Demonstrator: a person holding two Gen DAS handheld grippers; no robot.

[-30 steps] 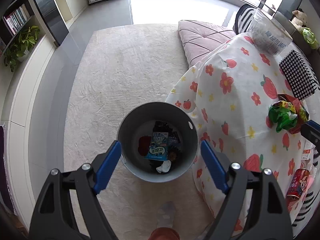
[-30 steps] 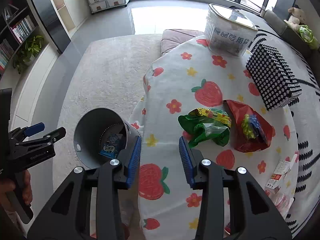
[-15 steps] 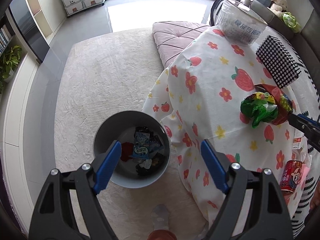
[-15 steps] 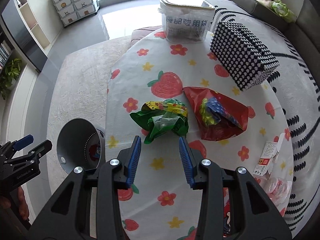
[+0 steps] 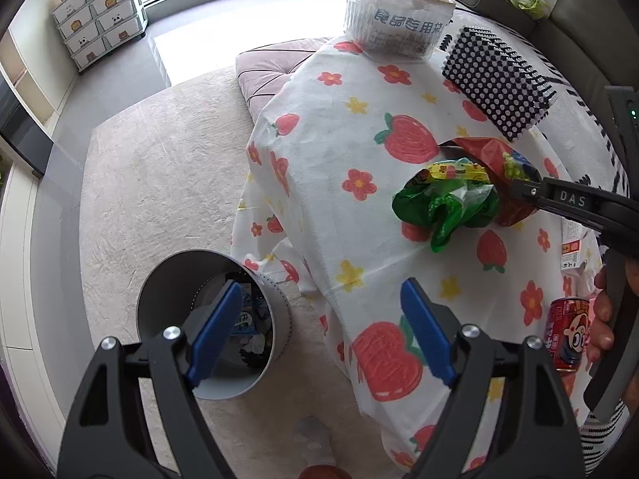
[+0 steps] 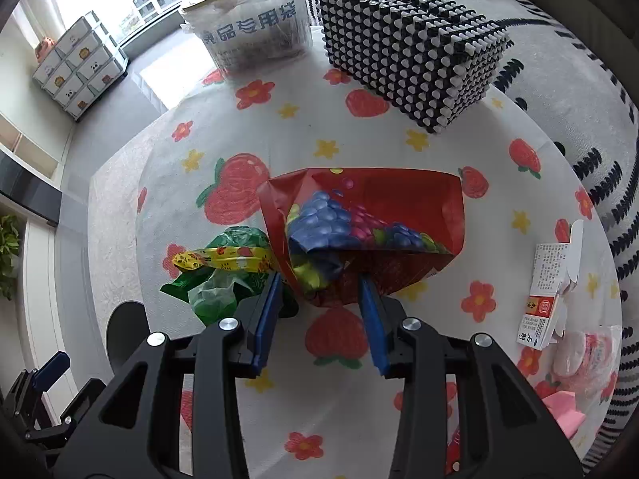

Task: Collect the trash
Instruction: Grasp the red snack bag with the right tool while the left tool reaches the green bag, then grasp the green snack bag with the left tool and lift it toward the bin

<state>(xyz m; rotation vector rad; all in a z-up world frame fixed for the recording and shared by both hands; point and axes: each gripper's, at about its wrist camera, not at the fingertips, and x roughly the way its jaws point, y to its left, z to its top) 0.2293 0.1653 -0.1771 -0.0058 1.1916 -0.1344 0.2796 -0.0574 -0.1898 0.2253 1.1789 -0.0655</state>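
The right gripper (image 6: pixel 319 299) is down low on the table, and its two blue fingers are spread apart with the near edge of the red snack bag (image 6: pixel 371 219) sitting between them. It is not squeezing yet, so I think it is lining up to pinch the bag. The red snack bag is crinkly and shiny, with blue and purple grapes drawn on it, and it lies flat on the strawberry tablecloth (image 6: pixel 239 127). Its left edge touches a crumpled green wrapper (image 6: pixel 223 283) with a yellow strip on top. The left gripper (image 5: pixel 319 331) is held out over the floor by the table edge, wide apart and holding nothing. It hangs close to the gray trash bin (image 5: pixel 183 279), which stands on the rug just beside the table and already has some wrappers inside. I guess the bin is kept there so the trash has a short trip. A red can (image 5: pixel 567 335) and a small paper box (image 6: pixel 551 279) wait on the table too.
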